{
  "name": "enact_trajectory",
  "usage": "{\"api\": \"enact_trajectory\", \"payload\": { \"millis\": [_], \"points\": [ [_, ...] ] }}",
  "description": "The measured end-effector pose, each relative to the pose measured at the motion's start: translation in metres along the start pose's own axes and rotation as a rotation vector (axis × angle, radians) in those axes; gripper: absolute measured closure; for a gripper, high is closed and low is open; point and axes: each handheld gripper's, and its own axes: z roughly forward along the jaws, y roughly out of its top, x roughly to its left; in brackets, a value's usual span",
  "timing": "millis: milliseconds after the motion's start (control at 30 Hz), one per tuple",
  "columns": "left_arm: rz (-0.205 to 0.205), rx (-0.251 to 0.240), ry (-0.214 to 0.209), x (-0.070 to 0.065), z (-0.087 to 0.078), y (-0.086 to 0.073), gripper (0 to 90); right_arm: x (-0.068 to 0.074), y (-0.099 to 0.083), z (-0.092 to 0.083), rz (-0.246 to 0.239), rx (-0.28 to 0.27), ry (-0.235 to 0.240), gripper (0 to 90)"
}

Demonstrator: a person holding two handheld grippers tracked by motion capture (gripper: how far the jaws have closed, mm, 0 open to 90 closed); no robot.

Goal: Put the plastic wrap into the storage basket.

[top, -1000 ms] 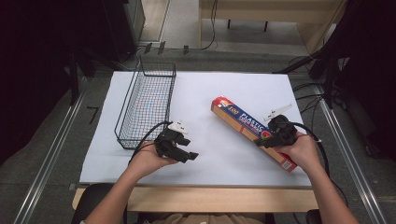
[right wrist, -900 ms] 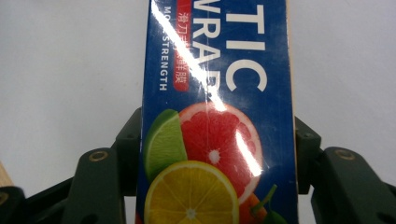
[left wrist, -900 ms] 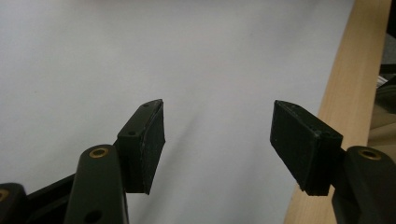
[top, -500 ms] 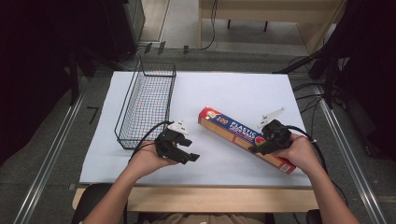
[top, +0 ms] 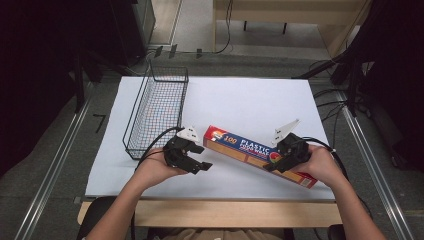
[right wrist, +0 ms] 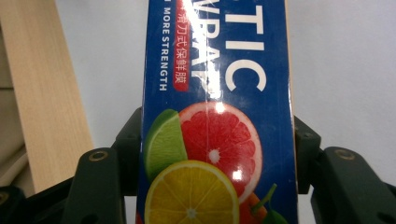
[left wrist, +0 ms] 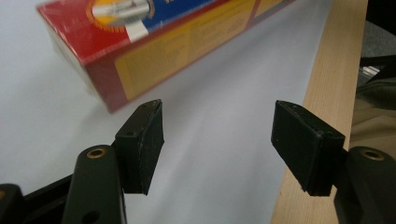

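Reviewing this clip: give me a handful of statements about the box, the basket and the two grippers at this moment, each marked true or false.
1. The right gripper is clamped on the plastic wrap box. True.
2. The box lies inside the wire basket. False: the basket holds nothing, and the box is to its right, above the white table cover.
3. The left gripper holds nothing. True: its jaws have just been opening, and nothing is between them; the box's red end is just ahead of them.
4. The box is plain white. False: it is blue, red and yellow, with citrus fruit printed on it.
5. Both grippers grip the box. False: the right one alone does.
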Motion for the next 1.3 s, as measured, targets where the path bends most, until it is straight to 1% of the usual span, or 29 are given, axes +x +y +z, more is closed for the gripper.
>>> {"api": "enact_trajectory", "payload": {
  "millis": [67,133,233,267,300,367,433,467,500,533,600,633,667,700,733,767,800,833,867,933,967,1000,1067,1100,1133,1167,1233,1267,1300],
  "points": [
    [-0.004,-0.005,-0.006,-0.001,-0.001,0.003,33.9,0.003,0.001,0.001,-0.015,0.011,0.013,41.7],
    [0.01,-0.013,0.0,-0.002,-0.003,0.006,31.2,0.005,0.003,0.003,-0.034,0.02,0.022,41.7],
    [0.018,-0.016,-0.002,-0.003,-0.005,0.008,25.7,0.01,0.006,0.006,-0.064,0.034,0.027,41.7],
    [0.035,-0.003,0.006,-0.003,-0.006,0.01,23.9,0.012,0.006,0.007,-0.075,0.04,0.031,41.7],
    [0.038,0.003,0.005,-0.003,-0.006,0.011,22.7,0.013,0.006,0.007,-0.083,0.051,0.033,41.7],
    [0.034,0.013,-0.023,-0.003,-0.006,0.013,22.5,0.016,0.006,0.007,-0.1,0.06,0.039,41.7],
    [0.037,0.015,-0.029,-0.004,-0.005,0.015,21.4,0.018,0.006,0.008,-0.105,0.07,0.057,41.8],
    [0.06,0.022,-0.038,-0.006,-0.003,0.019,19.9,0.019,0.007,0.008,-0.118,0.075,0.068,41.7],
    [0.076,0.026,-0.037,-0.006,-0.003,0.021,19.5,0.021,0.008,0.008,-0.118,0.083,0.079,41.7],
    [0.085,0.024,-0.039,-0.007,-0.002,0.024,19.5,0.023,0.009,0.009,-0.13,0.085,0.086,41.7],
    [0.09,0.021,-0.047,-0.009,-0.002,0.026,19.6,0.027,0.012,0.009,-0.155,0.087,0.082,41.7],
    [0.097,0.023,-0.052,-0.01,-0.001,0.028,19.6,0.027,0.012,0.009,-0.155,0.087,0.082,41.7],
    [0.129,0.048,-0.042,-0.013,0.003,0.031,21.3,0.029,0.015,0.009,-0.164,0.076,0.088,41.6],
    [0.148,0.071,-0.031,-0.015,0.006,0.032,23.5,0.03,0.017,0.009,-0.174,0.077,0.092,41.6],
    [0.16,0.086,-0.029,-0.016,0.009,0.033,23.6,0.032,0.018,0.009,-0.186,0.079,0.096,41.6],
    [0.172,0.09,-0.035,-0.018,0.011,0.035,23.6,0.033,0.018,0.01,-0.204,0.079,0.088,41.6],
    [0.179,0.091,-0.052,-0.019,0.013,0.036,23.6,0.037,0.019,0.008,-0.174,0.109,0.066,41.6],
    [0.192,0.094,-0.067,-0.02,0.014,0.037,23.6,0.036,0.02,0.011,-0.232,0.084,0.093,41.6],
    [0.197,0.093,-0.081,-0.023,0.016,0.038,23.6,0.04,0.021,0.01,-0.22,0.096,0.094,41.6],
    [0.215,0.098,-0.098,-0.027,0.021,0.04,23.6,0.042,0.024,0.01,-0.248,0.084,0.09,41.6],
    [0.227,0.107,-0.103,-0.028,0.022,0.04,23.6,0.045,0.025,0.008,-0.22,0.103,0.098,41.6],
    [0.233,0.113,-0.109,-0.03,0.024,0.04,23.7,0.044,0.027,0.009,-0.261,0.076,0.094,41.6],
    [0.244,0.121,-0.11,-0.031,0.027,0.041,23.6,0.046,0.031,0.009,-0.259,0.074,0.102,41.6],
    [0.244,0.124,-0.112,-0.032,0.028,0.041,23.6,0.046,0.033,0.008,-0.269,0.071,0.099,41.5],
    [0.25,0.125,-0.104,-0.032,0.029,0.041,23.4,0.048,0.035,0.009,-0.264,0.069,0.102,41.5],
    [0.251,0.128,-0.103,-0.032,0.031,0.042,22.7,0.049,0.036,0.009,-0.273,0.068,0.095,41.5],
    [0.25,0.136,-0.101,-0.033,0.033,0.042,22.7,0.051,0.037,0.009,-0.279,0.066,0.097,41.5],
    [0.258,0.143,-0.115,-0.034,0.036,0.043,22.6,0.053,0.04,0.01,-0.302,0.053,0.088,41.5],
    [0.258,0.143,-0.115,-0.034,0.036,0.043,22.2,0.053,0.04,0.01,-0.302,0.053,0.088,41.5]
  ]
}}
